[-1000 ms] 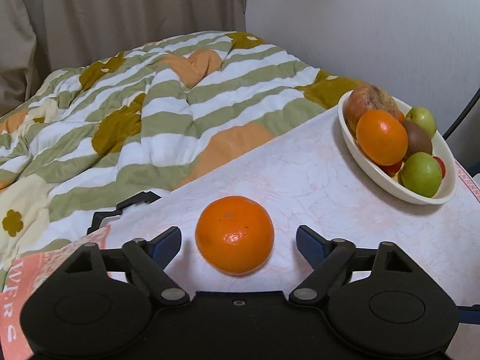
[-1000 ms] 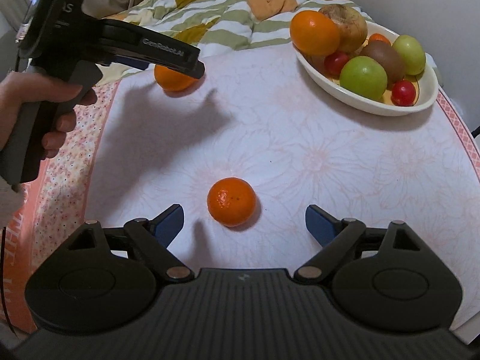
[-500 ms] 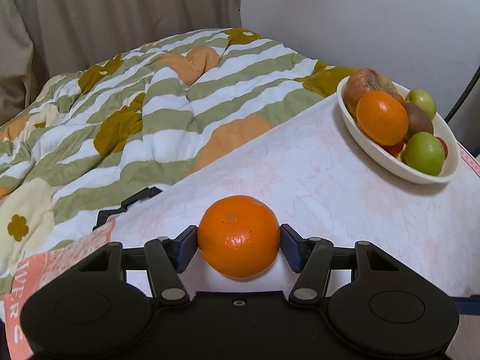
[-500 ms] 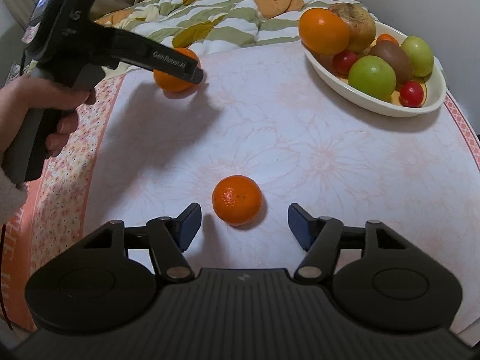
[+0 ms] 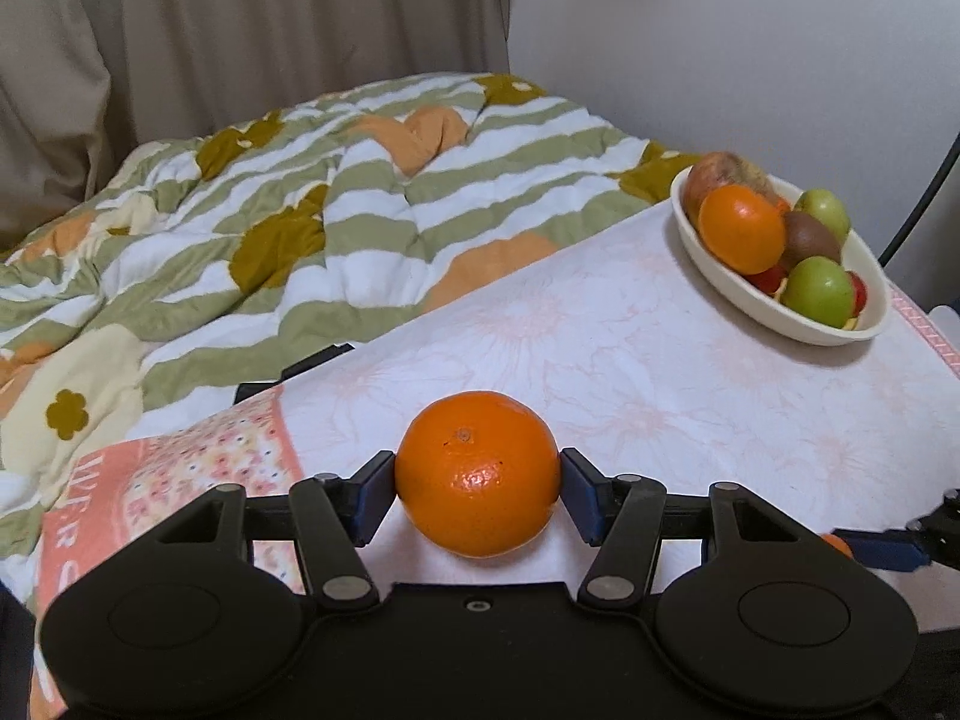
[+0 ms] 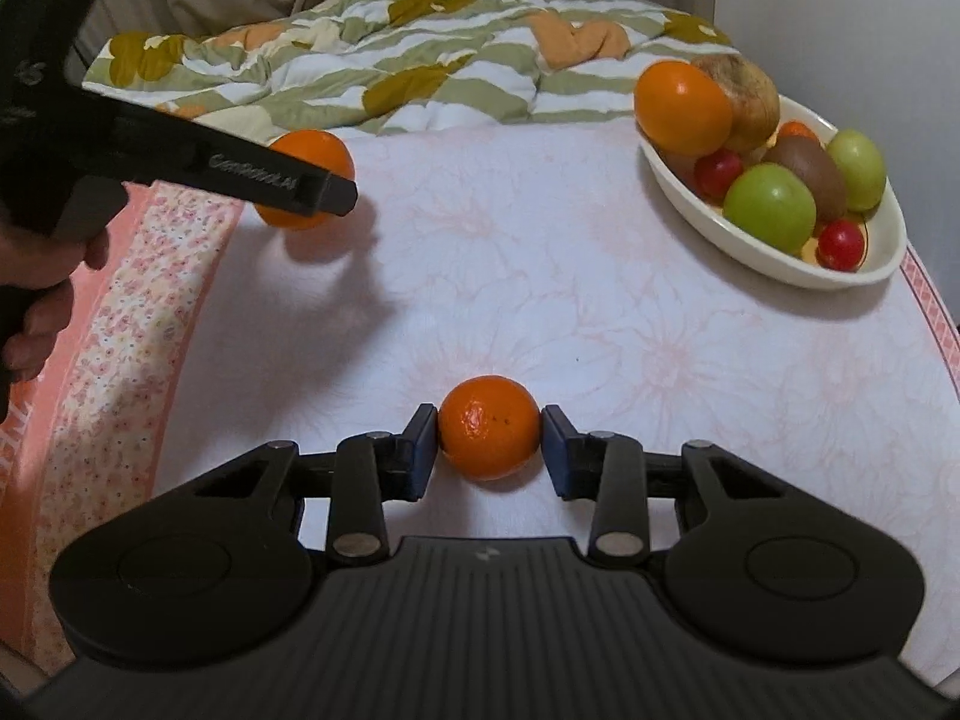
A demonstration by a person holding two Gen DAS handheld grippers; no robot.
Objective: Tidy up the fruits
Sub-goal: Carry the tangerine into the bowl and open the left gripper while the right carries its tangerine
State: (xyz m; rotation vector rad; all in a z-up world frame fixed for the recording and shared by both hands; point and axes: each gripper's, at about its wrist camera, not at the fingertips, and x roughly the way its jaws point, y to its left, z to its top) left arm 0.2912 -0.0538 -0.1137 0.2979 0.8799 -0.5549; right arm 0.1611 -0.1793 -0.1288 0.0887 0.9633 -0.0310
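Note:
My left gripper (image 5: pixel 478 477) is shut on a large orange (image 5: pixel 477 473), lifted a little off the tablecloth; this orange also shows in the right wrist view (image 6: pixel 312 171), partly behind the left gripper's finger. My right gripper (image 6: pixel 489 429) is shut on a smaller orange (image 6: pixel 489 426) that sits low over the table. A white oval bowl (image 6: pixel 774 255) at the far right holds an orange, green apples, a kiwi, red fruits and a brownish fruit; it also shows in the left wrist view (image 5: pixel 804 321).
The table wears a white floral cloth (image 6: pixel 540 276) with a pink patterned border (image 6: pixel 120 324) on the left. A striped green, white and orange quilt (image 5: pixel 270 228) lies on the bed beyond the table's far edge. A wall and curtain stand behind.
Both grippers closed on their oranges. The left one has lifted its orange slightly off the cloth. The right fingers moved inward until they touched the smaller orange.

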